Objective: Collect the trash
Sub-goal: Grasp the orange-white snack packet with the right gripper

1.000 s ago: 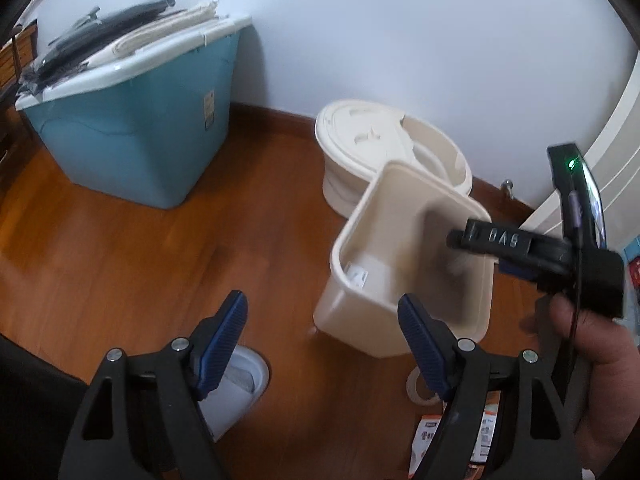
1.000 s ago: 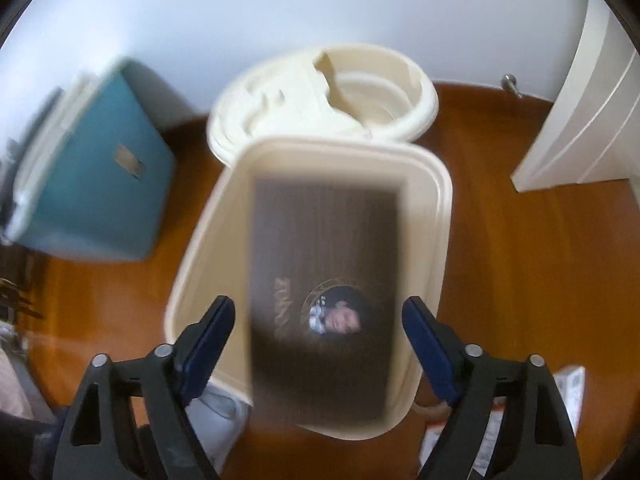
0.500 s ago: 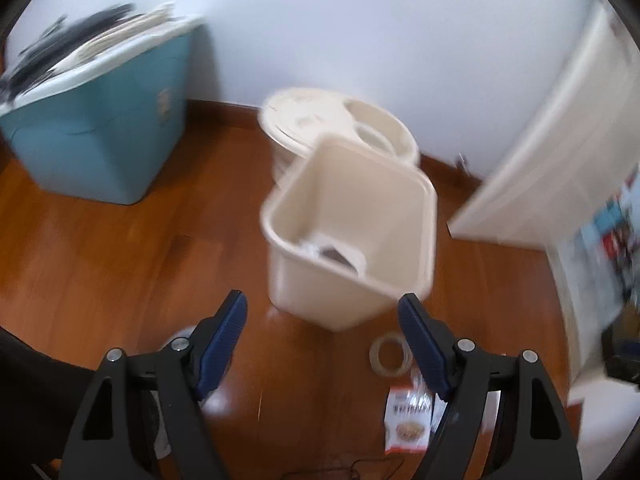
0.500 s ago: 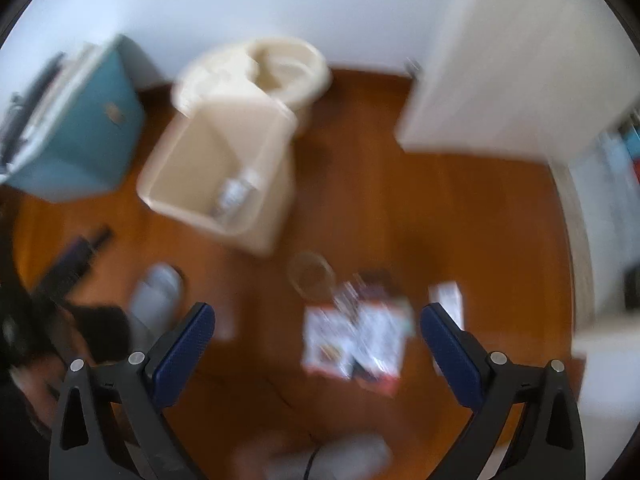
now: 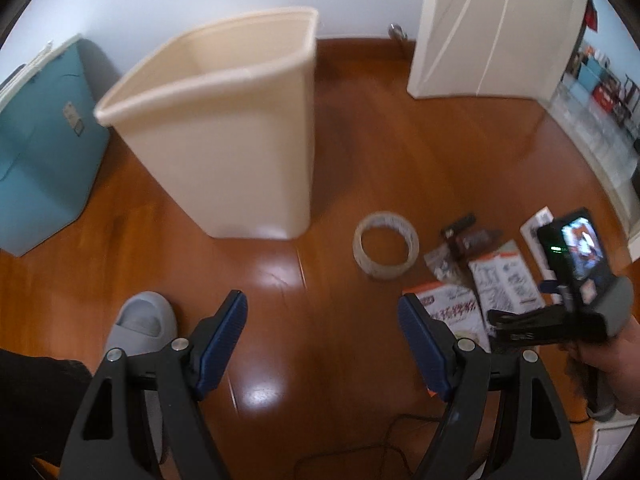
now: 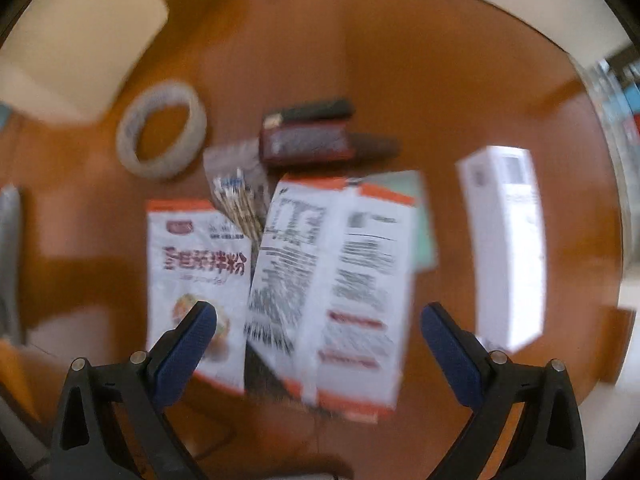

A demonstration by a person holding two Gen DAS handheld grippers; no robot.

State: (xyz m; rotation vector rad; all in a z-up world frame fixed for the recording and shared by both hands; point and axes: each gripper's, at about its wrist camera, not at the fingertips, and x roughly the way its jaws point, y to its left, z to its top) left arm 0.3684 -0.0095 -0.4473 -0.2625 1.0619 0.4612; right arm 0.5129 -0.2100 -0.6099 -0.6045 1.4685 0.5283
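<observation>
- The right gripper (image 6: pixel 318 320) has its blue-padded jaws spread wide and holds nothing; it hangs above a heap of packets on the wooden floor (image 6: pixel 460 80).
- Below and between its jaws lies a white, orange-edged flat food packet showing its back (image 6: pixel 332 280), covered in dense black print with red bars. The picture is too blurred to read any of it.
- Just left of that, partly tucked under it, lies a second white, orange-edged packet, face up (image 6: pixel 196 268), with a red logo at the top, a row of large dark-red Chinese characters and a picture of food lower down. The characters are too smeared to read with certainty.
- Above these two sits a clear bag of thin sticks with blue tips (image 6: pixel 236 196), then a dark red-brown flat box (image 6: pixel 308 142) with a black bar-shaped item (image 6: pixel 316 110) behind it.
- A pale green flat sheet (image 6: pixel 420 216) pokes out from under the back-side packet, and a white upright-printed carton (image 6: pixel 506 240) lies apart on the right, with small grey print that is unreadable.
- A roll of clear tape (image 6: pixel 160 130) lies on its side left of the heap, with the cream plastic waste bin (image 6: pixel 76 40) beyond it.
- The left gripper (image 5: pixel 322 336) is likewise spread wide and empty, over bare floor (image 5: pixel 280 320).
- Ahead of it stand the bin (image 5: pixel 224 140) and the tape roll (image 5: pixel 386 246), near each other but apart, with the packets to the right.
- A grey slipper (image 5: pixel 144 316) lies at the left, and a teal plastic storage tub (image 5: pixel 36 160) stands by the wall.
</observation>
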